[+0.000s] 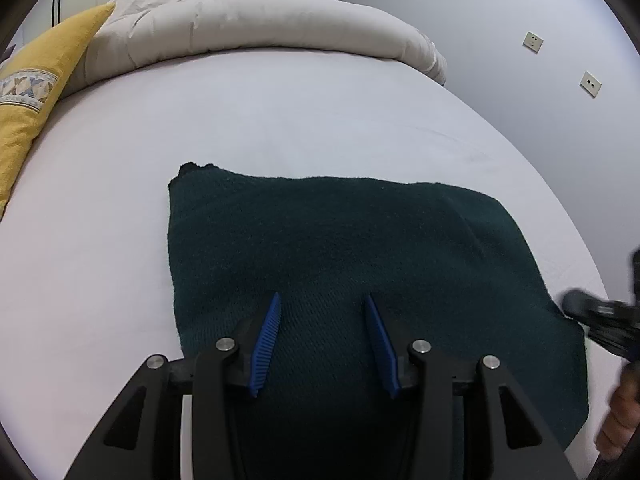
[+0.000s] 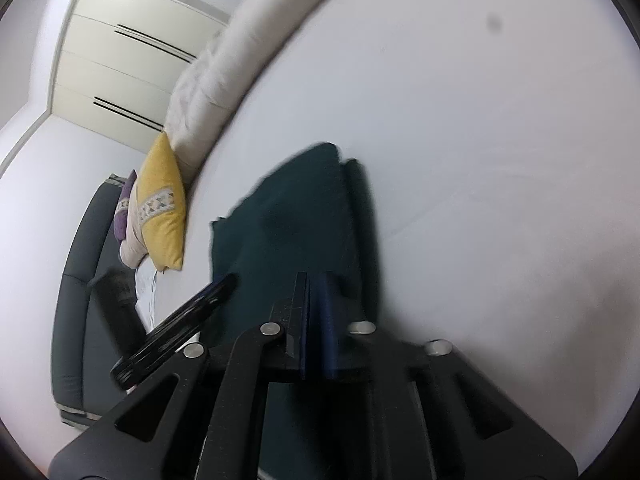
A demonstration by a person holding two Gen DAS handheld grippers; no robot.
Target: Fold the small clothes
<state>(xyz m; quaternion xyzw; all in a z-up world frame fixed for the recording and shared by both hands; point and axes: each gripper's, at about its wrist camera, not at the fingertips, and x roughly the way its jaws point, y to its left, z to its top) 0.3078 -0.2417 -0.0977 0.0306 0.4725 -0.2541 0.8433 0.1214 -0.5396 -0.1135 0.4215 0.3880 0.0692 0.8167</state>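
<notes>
Garment [image 1: 360, 248]: one small dark green piece of knitted or fleecy cloth, textured surface, lying flat and spread on the pale bed sheet in a roughly four-sided outline. Far-left corner slightly bunched and raised; a soft crease runs across the right-hand part; edges otherwise smooth. In the right wrist view the same garment [image 2: 288, 220] appears blurred, with a layered edge along one side.

A dark green cloth [image 1: 360, 256] lies flat on the white bed [image 1: 280, 120]. The left tongs [image 1: 321, 304] hover over its near edge, blue fingers [image 1: 266, 340] spread apart. The right tongs [image 1: 600, 316] touch the cloth's right edge. A yellow pillow [image 1: 36, 96] and folded duvet [image 1: 260, 20] lie beyond.
</notes>
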